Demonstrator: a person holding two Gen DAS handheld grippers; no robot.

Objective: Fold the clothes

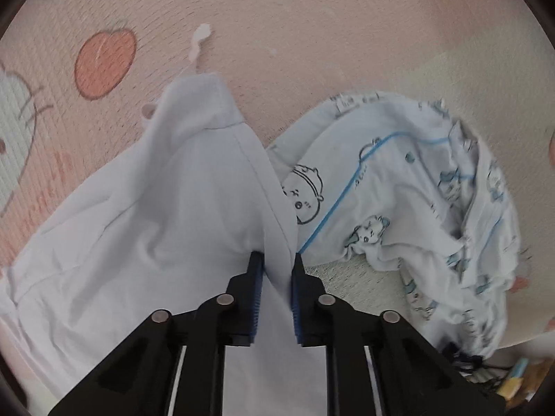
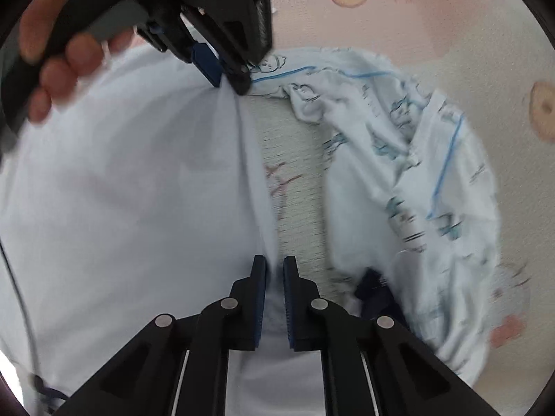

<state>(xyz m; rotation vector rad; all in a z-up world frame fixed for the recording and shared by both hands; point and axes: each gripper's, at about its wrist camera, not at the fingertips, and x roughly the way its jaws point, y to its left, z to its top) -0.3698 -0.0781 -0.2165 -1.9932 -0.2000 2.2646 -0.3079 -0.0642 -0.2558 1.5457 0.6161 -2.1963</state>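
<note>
A plain white garment point(image 1: 145, 215) lies spread on a pink play mat point(image 1: 312, 41). My left gripper point(image 1: 276, 261) is shut on a raised fold along its edge, the cloth pinched between the blue pads. In the right wrist view the same white garment point(image 2: 121, 190) fills the left half, and my right gripper point(image 2: 275, 265) is shut on its edge nearer the camera. The left gripper point(image 2: 230, 81) shows there at the top, held by a hand point(image 2: 59, 66), gripping the far end of that edge. The white cloth edge runs taut between the two grippers.
A crumpled white garment with blue cartoon print and blue lines point(image 1: 416, 187) lies just right of the white one, also seen as a printed heap point(image 2: 416, 159). Small coloured items point(image 1: 520, 378) sit at the lower right. The mat point(image 2: 298, 173) shows between the two garments.
</note>
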